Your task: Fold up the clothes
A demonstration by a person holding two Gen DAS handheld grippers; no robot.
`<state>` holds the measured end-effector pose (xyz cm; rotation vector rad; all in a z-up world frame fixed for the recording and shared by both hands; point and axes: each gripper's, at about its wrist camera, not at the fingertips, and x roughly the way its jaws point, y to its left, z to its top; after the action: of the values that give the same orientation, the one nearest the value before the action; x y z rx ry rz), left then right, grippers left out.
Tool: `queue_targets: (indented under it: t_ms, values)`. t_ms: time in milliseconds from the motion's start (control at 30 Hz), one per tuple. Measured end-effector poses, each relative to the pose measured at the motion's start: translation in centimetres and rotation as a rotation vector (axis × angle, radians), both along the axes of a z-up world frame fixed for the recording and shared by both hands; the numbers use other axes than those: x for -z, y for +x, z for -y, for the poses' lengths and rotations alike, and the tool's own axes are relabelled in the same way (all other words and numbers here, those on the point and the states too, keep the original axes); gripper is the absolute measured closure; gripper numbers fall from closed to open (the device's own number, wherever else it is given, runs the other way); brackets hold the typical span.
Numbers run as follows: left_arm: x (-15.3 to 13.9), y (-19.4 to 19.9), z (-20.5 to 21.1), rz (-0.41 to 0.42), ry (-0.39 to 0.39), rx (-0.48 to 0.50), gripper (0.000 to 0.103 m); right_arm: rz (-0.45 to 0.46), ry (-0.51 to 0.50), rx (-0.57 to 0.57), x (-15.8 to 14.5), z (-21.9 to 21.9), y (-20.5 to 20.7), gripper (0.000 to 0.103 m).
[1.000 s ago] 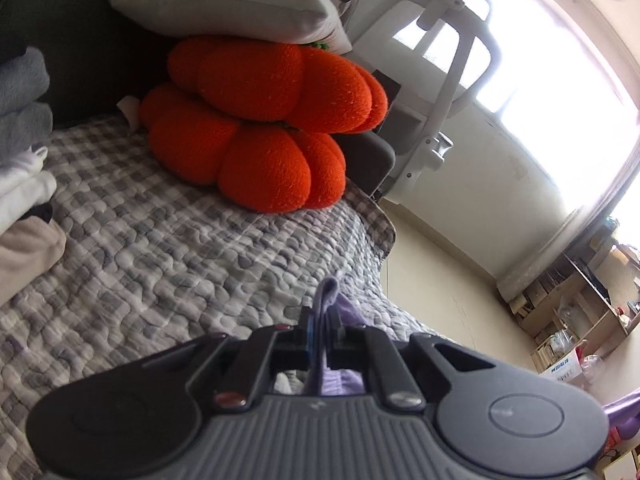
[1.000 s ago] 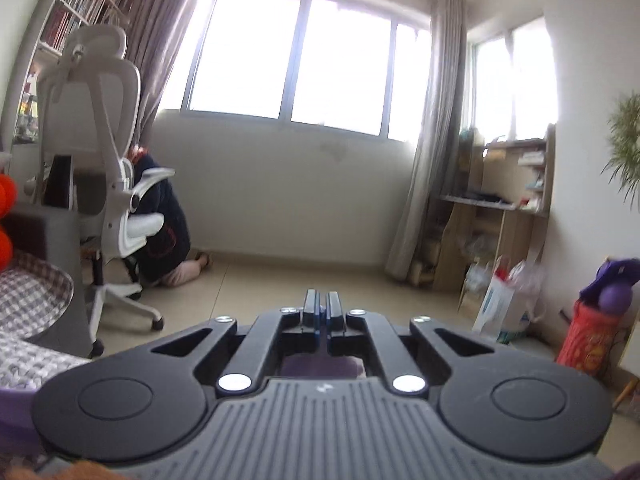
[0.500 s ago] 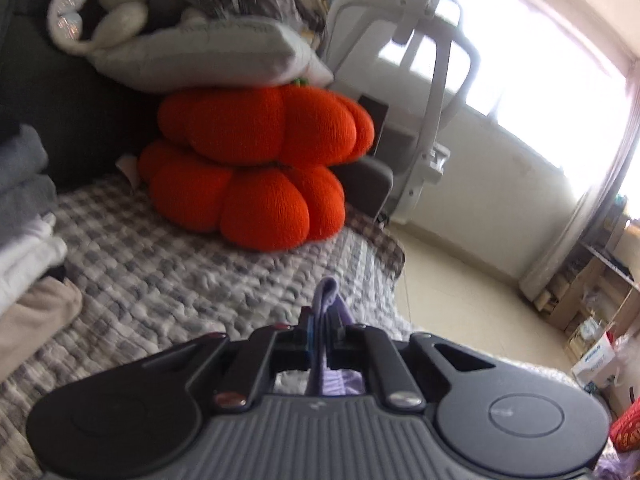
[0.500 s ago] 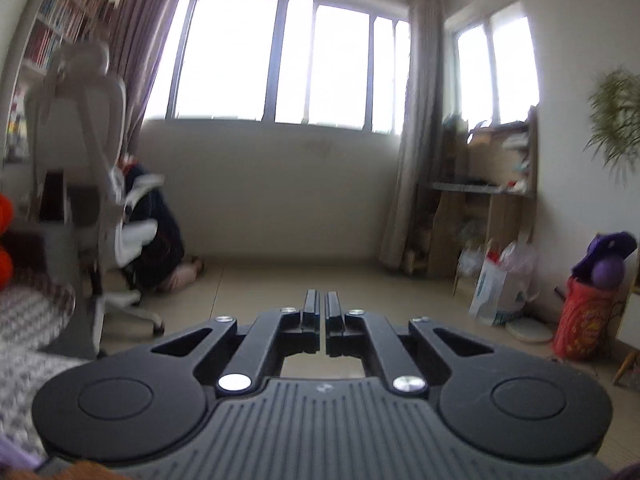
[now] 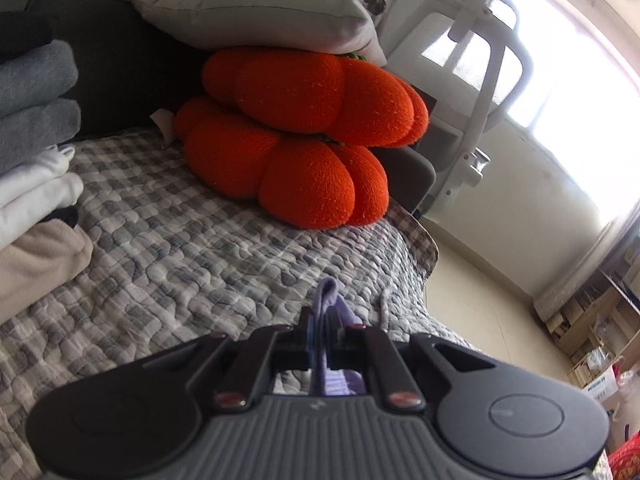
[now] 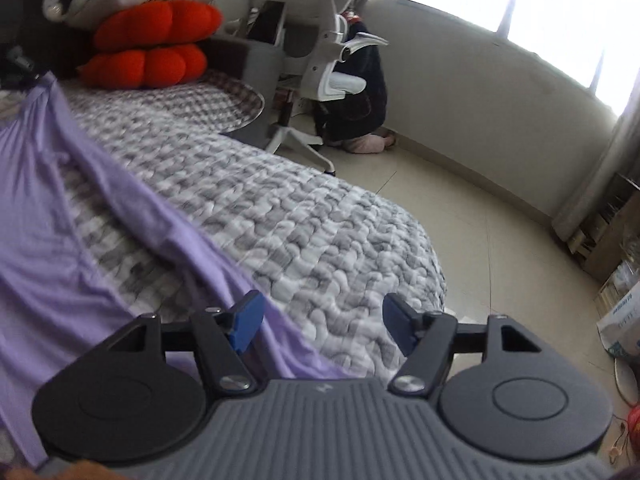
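A lilac garment (image 6: 52, 208) lies spread over the grey checked quilt (image 6: 280, 216), running from the far left down to the near edge. My right gripper (image 6: 322, 326) hovers just above its near hem; its jaws are opening, blue pads wide apart, with only quilt and the hem's edge under the gap. In the left wrist view my left gripper (image 5: 320, 328) is shut on a fold of the same lilac garment (image 5: 329, 294), which sticks up between its fingertips above the quilt (image 5: 180, 248).
Two orange pumpkin cushions (image 5: 304, 136) under a grey pillow (image 5: 260, 12) sit at the back. Folded clothes (image 5: 32, 152) are stacked at the left. A white office chair (image 6: 320, 60) stands past the bed's edge, over beige floor (image 6: 500, 248).
My right gripper tipped down from the window and room to the bed, and its jaws went from shut to wide apart. My left gripper keeps its hold on the lilac fold.
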<state>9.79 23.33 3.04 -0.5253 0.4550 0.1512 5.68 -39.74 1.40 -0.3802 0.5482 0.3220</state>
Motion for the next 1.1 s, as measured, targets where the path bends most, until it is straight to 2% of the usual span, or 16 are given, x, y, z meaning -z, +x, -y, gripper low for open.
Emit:
queue_targets:
  t_ms: [200,267,367,467,533,600,667,733,833,1000,1100]
  values:
    - [-0.7,-0.4,0.0,-0.032,0.074,-0.057,0.098,-0.048,0.074,0.002,0.2,2.2,-1.2,0.035]
    - [-1.0,-0.7,-0.6,-0.029,0.073,-0.083,0.098,-0.073,0.075,0.012,0.8,2.7,-1.3,0.044]
    - [-1.2,-0.9,-1.4,-0.033,0.078,-0.111,0.098,-0.117,0.103,0.013,1.9,3.1,-1.0,0.068]
    - [-0.8,-0.6,-1.0,-0.049,0.090,-0.065,0.098,-0.078,0.107,0.010,1.8,2.4,-1.4,0.099]
    - [-1.0,-0.9,-0.7,-0.041,0.097,-0.059,0.098,-0.006,0.123,0.026,0.8,2.1,-1.9,0.100]
    - [-1.2,-1.2,-0.9,-0.019,0.072,-0.063,0.098,0.054,0.148,0.037,-0.6,2.1,-2.3,0.100]
    - [-1.4,-1.3,-1.2,-0.002,0.042,-0.058,0.098,0.089,0.159,0.046,-1.8,2.1,-2.5,0.100]
    - [-1.4,-0.9,-1.1,-0.007,0.051,-0.051,0.098,0.104,0.180,0.065,-2.5,2.3,-2.1,0.100]
    - [-1.1,0.1,-0.6,-0.020,0.058,-0.044,0.098,0.099,0.157,0.121,-2.4,2.2,-0.1,0.100]
    - [-0.4,2.0,-0.2,-0.042,0.039,-0.041,0.098,0.017,0.174,0.239,-1.0,2.8,5.0,0.100]
    - [0.2,2.7,0.1,-0.054,0.032,-0.034,0.098,-0.010,0.210,0.261,-0.2,2.8,6.9,0.099]
